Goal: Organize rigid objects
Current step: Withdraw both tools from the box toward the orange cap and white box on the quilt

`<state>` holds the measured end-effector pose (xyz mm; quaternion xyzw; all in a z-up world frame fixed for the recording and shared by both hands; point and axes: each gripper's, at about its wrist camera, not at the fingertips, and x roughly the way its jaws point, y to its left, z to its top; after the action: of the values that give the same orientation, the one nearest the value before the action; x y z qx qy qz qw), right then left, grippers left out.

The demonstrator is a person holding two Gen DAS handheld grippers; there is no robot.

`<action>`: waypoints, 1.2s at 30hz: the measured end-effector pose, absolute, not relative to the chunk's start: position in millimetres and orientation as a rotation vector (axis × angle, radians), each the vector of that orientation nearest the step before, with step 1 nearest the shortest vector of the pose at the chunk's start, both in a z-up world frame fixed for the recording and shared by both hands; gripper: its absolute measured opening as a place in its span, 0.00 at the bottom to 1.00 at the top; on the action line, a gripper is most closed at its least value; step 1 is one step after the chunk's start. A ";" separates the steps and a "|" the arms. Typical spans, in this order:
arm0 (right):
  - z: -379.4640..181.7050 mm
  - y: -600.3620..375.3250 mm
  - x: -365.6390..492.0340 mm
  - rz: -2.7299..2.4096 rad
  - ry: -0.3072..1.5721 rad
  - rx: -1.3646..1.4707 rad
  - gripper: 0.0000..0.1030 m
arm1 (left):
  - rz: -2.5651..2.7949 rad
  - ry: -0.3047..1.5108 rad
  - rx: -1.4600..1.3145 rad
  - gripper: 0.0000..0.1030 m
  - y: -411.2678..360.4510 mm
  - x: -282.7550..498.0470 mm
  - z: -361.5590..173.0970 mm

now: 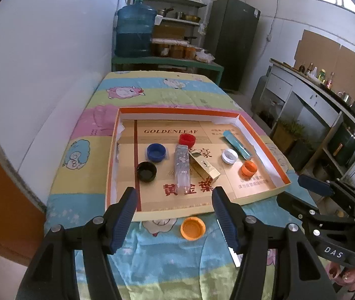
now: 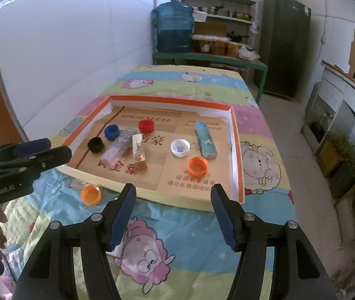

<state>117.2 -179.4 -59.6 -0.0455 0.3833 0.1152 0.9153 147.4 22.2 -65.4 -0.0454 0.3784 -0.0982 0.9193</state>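
A shallow orange-rimmed cardboard tray (image 1: 264, 147) (image 2: 237, 155) lies on the patterned cloth. Inside it sit a blue cap (image 1: 156, 152), a black cap (image 1: 147, 171), a red cap (image 1: 186, 139), a white cap (image 1: 229, 155), an orange cap (image 1: 248, 168) (image 2: 197, 166), a clear bottle (image 1: 182, 170), a gold box (image 1: 204, 166) (image 2: 139, 152) and a teal tube (image 1: 236, 143) (image 2: 205, 138). A second orange cap (image 1: 192, 228) (image 2: 91, 195) lies on the cloth just outside the tray's near edge. My left gripper (image 1: 175, 200) stands open and empty above that edge. My right gripper (image 2: 173, 196) is also open and empty.
The table stands against a white wall (image 1: 40, 62) on the left. Behind it are a green bench with a blue water jug (image 1: 135, 32), shelves and a dark fridge (image 1: 232, 42). A counter (image 1: 314, 100) runs along the right side. A small white card lies under each gripper's fingers.
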 end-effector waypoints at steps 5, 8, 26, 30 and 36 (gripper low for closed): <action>-54.7 -175.7 103.4 0.239 0.781 -0.095 0.62 | -0.192 0.761 -0.106 0.60 26.0 133.2 -61.4; -51.9 -173.1 95.0 0.238 0.776 -0.096 0.62 | -0.186 0.751 -0.116 0.60 28.9 125.3 -59.8; -48.0 -154.3 62.4 0.255 0.768 -0.120 0.62 | -0.171 0.742 -0.103 0.60 36.9 91.1 -61.9; -53.4 -147.7 59.1 0.261 0.783 -0.129 0.62 | -0.169 0.753 -0.111 0.60 40.4 86.1 -67.0; -61.9 -139.5 57.5 0.266 0.800 -0.142 0.62 | -0.170 0.773 -0.121 0.60 43.9 83.4 -76.0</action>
<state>57.5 -139.5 -61.9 -0.0687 0.3879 0.1288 0.9101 83.4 43.9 -76.0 -0.0588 0.3763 -0.0826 0.9210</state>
